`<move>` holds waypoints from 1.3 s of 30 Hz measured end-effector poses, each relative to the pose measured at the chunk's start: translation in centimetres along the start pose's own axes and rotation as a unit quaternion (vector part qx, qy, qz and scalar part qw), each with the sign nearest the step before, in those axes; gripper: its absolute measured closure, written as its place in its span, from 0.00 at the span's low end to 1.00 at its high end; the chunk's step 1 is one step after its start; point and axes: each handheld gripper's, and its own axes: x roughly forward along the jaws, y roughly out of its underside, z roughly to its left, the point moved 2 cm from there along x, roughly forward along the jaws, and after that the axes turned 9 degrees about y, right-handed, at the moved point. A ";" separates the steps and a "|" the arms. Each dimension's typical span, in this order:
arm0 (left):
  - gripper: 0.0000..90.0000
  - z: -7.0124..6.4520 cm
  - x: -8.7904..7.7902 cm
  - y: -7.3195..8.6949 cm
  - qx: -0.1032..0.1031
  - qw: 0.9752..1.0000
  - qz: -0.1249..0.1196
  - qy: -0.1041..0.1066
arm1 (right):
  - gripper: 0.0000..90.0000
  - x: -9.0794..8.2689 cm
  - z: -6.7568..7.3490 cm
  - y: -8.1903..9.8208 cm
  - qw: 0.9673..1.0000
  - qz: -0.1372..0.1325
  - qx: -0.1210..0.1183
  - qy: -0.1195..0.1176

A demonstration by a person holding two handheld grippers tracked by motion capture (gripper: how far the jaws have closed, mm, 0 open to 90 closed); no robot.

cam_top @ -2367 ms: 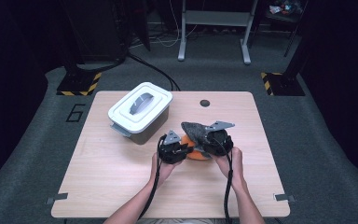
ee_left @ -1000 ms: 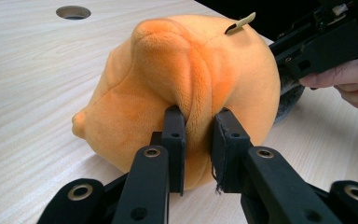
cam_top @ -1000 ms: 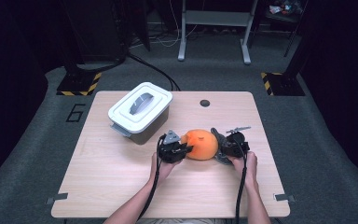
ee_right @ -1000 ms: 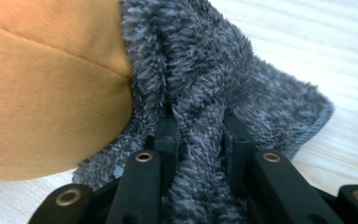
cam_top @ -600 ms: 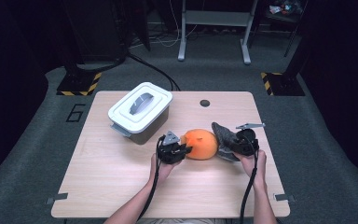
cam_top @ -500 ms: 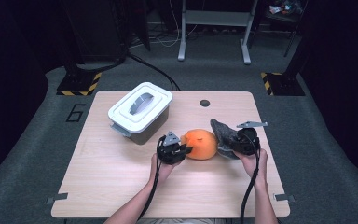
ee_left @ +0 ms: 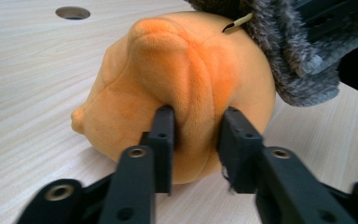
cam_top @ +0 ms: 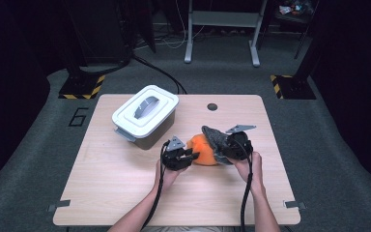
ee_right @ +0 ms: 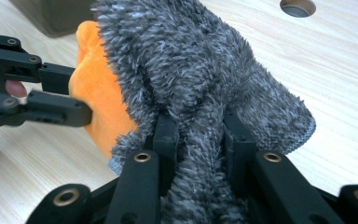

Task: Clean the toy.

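An orange plush toy (cam_top: 202,151) lies on the wooden table (cam_top: 125,193). My left gripper (cam_top: 191,155) holds it from the left. In the left gripper view its jaws (ee_left: 196,123) have just been opening, and a fold of the orange plush toy (ee_left: 168,60) still fills the gap and touches both pads. My right gripper (cam_top: 218,146) is shut on a grey fuzzy cloth (cam_top: 212,136), raised at the toy's right side. In the right gripper view the cloth (ee_right: 191,60) is bunched between the jaws (ee_right: 198,128) and overlaps the toy (ee_right: 98,93).
A white lidded box (cam_top: 145,113) with a grey handle stands on the table behind and to the left of the toy. A small round hole (cam_top: 212,107) sits near the table's far edge. Dark floor and stand legs surround the table.
The right gripper has risen with the grey cloth and come back toward the toy, so the cloth now overlaps its right side. The left gripper has stayed on the toy.
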 end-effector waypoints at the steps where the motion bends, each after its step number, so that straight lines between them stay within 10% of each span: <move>1: 0.70 0.0 -0.1 0.1 0.004 1.000 -0.002 0.001 | 0.79 0.1 -0.1 0.0 1.000 -0.003 0.001 -0.002; 10: 0.47 0.1 0.4 0.9 0.033 0.999 0.012 -0.018 | 0.78 0.4 -0.9 0.2 1.000 0.000 0.012 0.001; 18: 0.71 -0.3 1.2 0.7 0.088 0.995 0.041 -0.036 | 0.78 0.6 -1.1 0.4 1.000 -0.006 0.014 0.010; 39: 0.85 -1.5 0.7 -0.8 0.045 0.998 0.027 -0.017 | 0.78 -2.5 0.4 0.2 0.998 -0.064 0.008 0.014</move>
